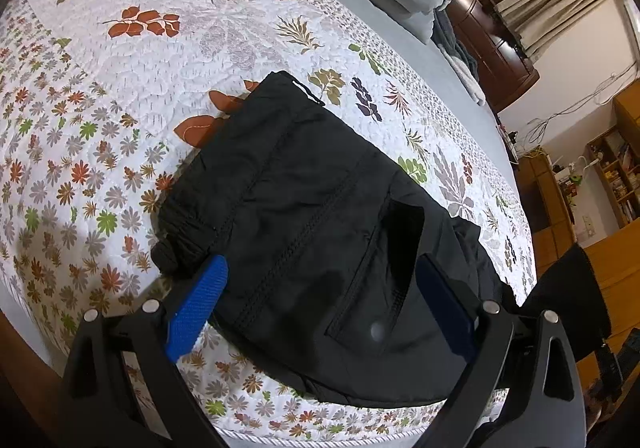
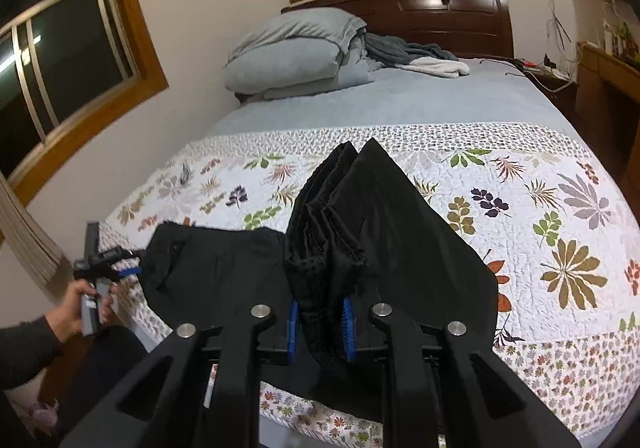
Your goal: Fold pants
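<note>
- Black pants (image 2: pixel 384 232) lie across the near edge of the bed (image 2: pixel 400 103), on the leaf-print quilt (image 2: pixel 560 215), part flat and part bunched.
- Right claw (image 2: pixel 320 330) clamped on a thick bunch of pants cloth, blue pads (image 2: pixel 348 328) pressing it from both sides; the gathered fold rises straight ahead of this claw and peaks away from it.
- Flat part of the pants (image 2: pixel 216 268) spreads to the left of the right claw, toward the left claw (image 2: pixel 132 264) at that far edge.
- Left claw (image 1: pixel 320 308) stands apart, pads (image 1: pixel 196 312) wide on either side of the cloth, nothing pinched; pocket panel (image 1: pixel 372 268) directly between and just ahead.
- From the left claw, long axis of the pants (image 1: pixel 304 207) runs forward and slightly left, ending at a hem with a white tag (image 1: pixel 308 91).
- Judged next: carry the held bunch leftward over the flat part; right claw alone has a grip, left claw nearer the landing spot.
- Risk judged: bunch slipping, layers landing skewed.
</note>
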`<control>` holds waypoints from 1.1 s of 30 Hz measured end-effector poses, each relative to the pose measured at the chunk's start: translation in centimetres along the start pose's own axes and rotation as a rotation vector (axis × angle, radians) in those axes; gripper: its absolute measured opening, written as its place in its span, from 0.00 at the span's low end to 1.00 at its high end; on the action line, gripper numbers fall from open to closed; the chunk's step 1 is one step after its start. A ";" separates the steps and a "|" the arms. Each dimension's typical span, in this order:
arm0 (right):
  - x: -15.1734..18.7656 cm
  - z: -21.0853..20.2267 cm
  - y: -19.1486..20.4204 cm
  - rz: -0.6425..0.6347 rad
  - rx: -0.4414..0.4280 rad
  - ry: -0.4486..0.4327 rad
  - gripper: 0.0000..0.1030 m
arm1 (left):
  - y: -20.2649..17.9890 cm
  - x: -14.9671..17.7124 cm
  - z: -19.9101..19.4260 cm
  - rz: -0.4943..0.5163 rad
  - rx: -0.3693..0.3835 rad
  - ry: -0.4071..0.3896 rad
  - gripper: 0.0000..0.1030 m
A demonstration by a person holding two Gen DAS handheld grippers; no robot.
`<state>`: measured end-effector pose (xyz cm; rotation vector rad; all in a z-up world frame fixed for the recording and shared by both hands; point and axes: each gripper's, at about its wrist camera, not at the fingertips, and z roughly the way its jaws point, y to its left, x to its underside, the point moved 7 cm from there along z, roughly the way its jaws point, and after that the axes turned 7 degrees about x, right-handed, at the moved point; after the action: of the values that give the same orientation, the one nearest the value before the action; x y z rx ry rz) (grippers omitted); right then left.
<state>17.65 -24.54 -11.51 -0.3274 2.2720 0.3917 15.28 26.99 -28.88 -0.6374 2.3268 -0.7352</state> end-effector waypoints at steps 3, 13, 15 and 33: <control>0.8 1.2 1.6 -0.054 0.027 0.019 0.16 | 0.0 0.0 0.0 0.006 0.002 0.000 0.92; 3.4 4.9 5.0 -0.185 0.124 0.101 0.16 | -0.1 0.1 0.1 0.006 0.014 0.002 0.92; 4.0 5.9 6.0 -0.232 0.158 0.122 0.16 | -0.1 0.2 0.1 0.015 0.016 0.003 0.92; 11.2 13.0 11.6 -0.561 0.372 0.211 0.16 | 0.1 0.1 0.4 0.032 -0.002 0.026 0.92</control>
<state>14.96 -10.15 -26.17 -0.8084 2.2718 -0.3640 15.45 26.87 -29.24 -0.5930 2.3567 -0.7305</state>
